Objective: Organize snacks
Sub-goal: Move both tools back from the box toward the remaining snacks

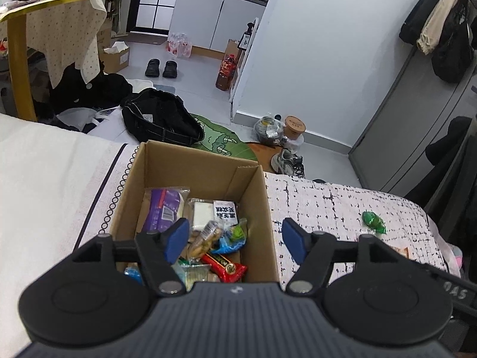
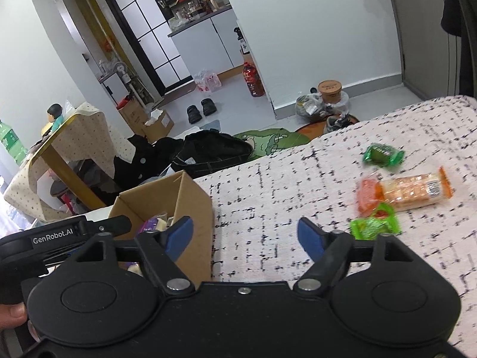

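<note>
Snacks (image 1: 208,232) fill the cardboard box (image 1: 205,167); both grippers' fingers (image 1: 177,240) stand apart, holding nothing

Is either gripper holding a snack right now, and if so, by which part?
No. The left gripper is open over the box with nothing between its pads; the right gripper is open and empty over the blanket.
</note>
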A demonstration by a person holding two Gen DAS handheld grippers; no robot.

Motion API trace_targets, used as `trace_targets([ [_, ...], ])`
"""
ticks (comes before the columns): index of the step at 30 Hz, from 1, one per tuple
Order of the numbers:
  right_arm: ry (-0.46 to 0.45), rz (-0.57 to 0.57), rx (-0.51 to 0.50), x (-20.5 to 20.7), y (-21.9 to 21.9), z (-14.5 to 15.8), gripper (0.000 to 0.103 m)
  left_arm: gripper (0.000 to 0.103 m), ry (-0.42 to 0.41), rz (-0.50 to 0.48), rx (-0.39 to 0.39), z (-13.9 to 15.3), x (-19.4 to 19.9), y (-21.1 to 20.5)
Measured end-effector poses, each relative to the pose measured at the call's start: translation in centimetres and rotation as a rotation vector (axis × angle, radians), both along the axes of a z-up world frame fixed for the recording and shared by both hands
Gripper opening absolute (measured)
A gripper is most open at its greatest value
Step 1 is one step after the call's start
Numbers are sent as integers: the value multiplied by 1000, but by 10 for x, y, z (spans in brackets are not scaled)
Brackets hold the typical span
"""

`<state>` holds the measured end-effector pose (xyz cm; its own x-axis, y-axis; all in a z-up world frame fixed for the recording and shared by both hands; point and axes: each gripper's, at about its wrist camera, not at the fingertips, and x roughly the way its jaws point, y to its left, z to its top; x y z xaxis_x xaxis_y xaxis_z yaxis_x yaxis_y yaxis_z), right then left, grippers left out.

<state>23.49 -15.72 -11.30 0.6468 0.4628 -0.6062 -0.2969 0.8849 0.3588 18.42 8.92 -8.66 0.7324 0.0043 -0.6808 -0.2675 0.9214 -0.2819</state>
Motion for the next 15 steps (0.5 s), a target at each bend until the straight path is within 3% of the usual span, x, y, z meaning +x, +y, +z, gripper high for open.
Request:
trace_targets([
  [11, -20, -17, -30, -8, -32, 7, 97, 103, -8, -91, 12, -3, -7, -35],
  [15, -14, -40, -37, -9, -46, 6, 98, 103, -14, -141, 18, -4, -4, -51],
])
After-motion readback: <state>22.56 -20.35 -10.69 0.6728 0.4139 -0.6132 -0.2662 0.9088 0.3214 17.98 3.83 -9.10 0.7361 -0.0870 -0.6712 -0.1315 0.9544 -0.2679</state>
